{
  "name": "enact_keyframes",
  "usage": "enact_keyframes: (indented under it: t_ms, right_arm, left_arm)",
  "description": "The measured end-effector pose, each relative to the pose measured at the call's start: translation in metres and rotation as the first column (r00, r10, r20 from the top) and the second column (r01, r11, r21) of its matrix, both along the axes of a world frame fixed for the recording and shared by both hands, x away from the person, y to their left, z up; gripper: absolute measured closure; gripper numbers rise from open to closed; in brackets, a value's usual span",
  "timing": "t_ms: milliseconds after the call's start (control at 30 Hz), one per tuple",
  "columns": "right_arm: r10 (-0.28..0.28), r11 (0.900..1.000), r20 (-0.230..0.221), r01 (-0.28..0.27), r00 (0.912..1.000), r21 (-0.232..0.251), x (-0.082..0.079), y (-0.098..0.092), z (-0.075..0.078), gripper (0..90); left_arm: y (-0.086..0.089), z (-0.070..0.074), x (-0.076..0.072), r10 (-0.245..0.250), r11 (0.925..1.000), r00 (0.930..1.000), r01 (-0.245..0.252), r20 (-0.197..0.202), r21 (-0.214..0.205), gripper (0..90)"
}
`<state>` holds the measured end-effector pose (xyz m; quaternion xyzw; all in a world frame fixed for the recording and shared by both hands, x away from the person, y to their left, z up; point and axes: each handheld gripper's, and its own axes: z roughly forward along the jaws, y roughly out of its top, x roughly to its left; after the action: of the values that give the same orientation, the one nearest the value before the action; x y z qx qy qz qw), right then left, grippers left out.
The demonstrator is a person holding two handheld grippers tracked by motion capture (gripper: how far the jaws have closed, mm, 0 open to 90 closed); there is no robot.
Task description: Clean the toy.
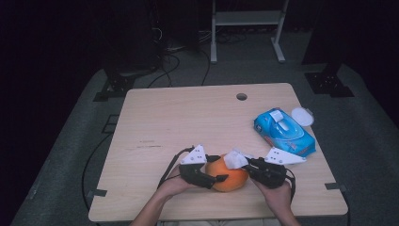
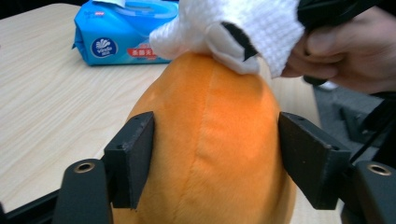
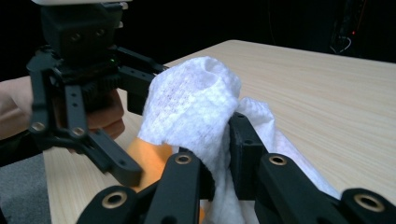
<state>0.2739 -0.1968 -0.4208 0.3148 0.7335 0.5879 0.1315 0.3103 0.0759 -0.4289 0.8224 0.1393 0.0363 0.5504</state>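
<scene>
An orange plush toy (image 1: 230, 181) lies at the table's near edge. My left gripper (image 1: 211, 172) reaches it from the left. In the left gripper view the toy (image 2: 215, 116) fills the gap of this gripper (image 2: 217, 154), and both pads lie against its sides. From the right, my right gripper (image 1: 244, 162) is shut on a white wipe (image 1: 234, 159) and holds it on the toy's top. In the right gripper view the wipe (image 3: 191, 102) bunches over the jaws of this gripper (image 3: 224, 135), with the toy (image 3: 149, 149) beneath. The wipe (image 2: 252, 28) hides the toy's upper end.
A blue pack of wipes (image 1: 283, 132) lies at the right of the wooden table (image 1: 188, 117), with a round white lid (image 1: 302, 116) beside it. A cable hole (image 1: 241, 96) is near the far edge. Dark stands and cables sit on the floor beyond.
</scene>
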Motion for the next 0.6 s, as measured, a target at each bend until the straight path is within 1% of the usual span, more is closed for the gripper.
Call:
enact_keyframes:
  t_ms: [33, 67, 100, 133, 167, 200, 233, 300, 367, 400, 433, 467, 500, 533, 567, 600]
  right_arm:
    - [-0.011, 0.9999, -0.003, 0.011, 0.9999, -0.001, 0.002, -0.003, -0.001, 81.6]
    - [-0.025, 0.9997, -0.006, 0.025, 0.9997, -0.006, 0.003, -0.006, -0.002, 81.5]
    - [-0.04, 0.9992, -0.011, 0.04, 0.9992, -0.005, 0.004, -0.009, -0.003, 81.6]
    - [-0.052, 0.9987, -0.014, 0.052, 0.9986, -0.002, 0.005, -0.012, -0.004, 81.5]
    - [-0.058, 0.9983, -0.017, 0.058, 0.9982, 0.003, 0.006, -0.015, -0.004, 81.5]
    - [-0.061, 0.9981, -0.019, 0.061, 0.998, 0.003, 0.007, -0.015, -0.004, 81.5]
    - [-0.062, 0.998, -0.021, 0.062, 0.9978, 0.004, 0.006, -0.014, -0.003, 81.5]
    - [-0.049, 0.9988, -0.01, 0.049, 0.9988, -0.002, 0.003, -0.009, -0.001, 81.5]
    - [-0.02, 0.9998, 0.004, 0.02, 0.9998, 0.009, -0.001, -0.003, 0.001, 81.4]
    - [-0.009, 1.0, 0.012, 0.009, 0.9999, 0.002, -0.002, -0.001, 0.003, 81.4]
    - [-0.009, 0.9999, 0.024, 0.009, 0.9997, -0.013, -0.003, 0.001, 0.004, 81.5]
    - [-0.012, 0.9998, 0.025, 0.012, 0.9996, -0.017, -0.003, -0.001, 0.004, 81.6]
    - [-0.017, 0.9998, 0.016, 0.017, 0.9997, -0.01, -0.001, -0.004, 0.003, 81.6]
    - [-0.023, 0.9997, 0.004, 0.023, 0.9997, -0.003, 0.0, -0.006, 0.002, 81.6]
    - [-0.035, 0.9994, 0.001, 0.035, 0.9994, -0.006, 0.002, -0.01, 0.0, 81.6]
    - [-0.047, 0.9987, 0.008, 0.047, 0.9989, -0.02, 0.003, -0.012, -0.001, 81.5]
  left_arm:
    - [0.001, 0.0, 0.002, 0.008, 0.9999, 0.9999, -0.008, -0.007, -0.008, 25.6]
    - [0.001, 0.0, 0.002, 0.024, 0.9997, 0.9997, -0.024, -0.009, -0.005, 22.1]
    - [0.0, -0.001, 0.003, 0.042, 0.9991, 0.9991, -0.042, -0.008, 0.008, 17.2]
    - [-0.001, -0.003, 0.004, 0.049, 0.9987, 0.9986, -0.049, -0.018, 0.013, 14.5]
    - [-0.002, -0.005, 0.004, 0.053, 0.9986, 0.9982, -0.053, -0.029, 0.006, 13.6]
    - [-0.003, -0.007, 0.004, 0.052, 0.9986, 0.9983, -0.051, -0.028, 0.011, 13.9]
    - [-0.004, -0.007, 0.003, 0.046, 0.9988, 0.9988, -0.045, -0.02, 0.02, 16.2]
    - [-0.005, -0.005, 0.001, 0.045, 0.9984, 0.999, -0.045, 0.0, 0.036, 24.6]
    - [-0.005, -0.003, -0.001, 0.034, 0.9984, 0.9993, -0.035, 0.015, 0.044, 32.6]
    - [-0.005, -0.002, -0.002, 0.028, 0.9985, 0.9995, -0.028, 0.015, 0.048, 34.6]
    - [-0.004, -0.001, -0.002, 0.022, 0.9989, 0.9997, -0.023, 0.013, 0.04, 36.2]
    - [-0.003, -0.001, -0.003, 0.02, 0.9994, 0.9998, -0.02, 0.007, 0.027, 37.9]
    - [-0.003, -0.001, -0.003, 0.014, 0.9997, 0.9999, -0.014, 0.001, 0.019, 38.6]
    - [-0.003, -0.001, -0.003, 0.007, 1.0, 1.0, -0.007, -0.002, 0.005, 38.6]
    - [-0.002, -0.001, -0.002, 0.003, 1.0, 1.0, -0.003, -0.004, -0.004, 38.0]
    - [-0.003, -0.001, -0.001, 0.003, 0.9999, 0.9999, -0.003, -0.015, -0.015, 35.2]
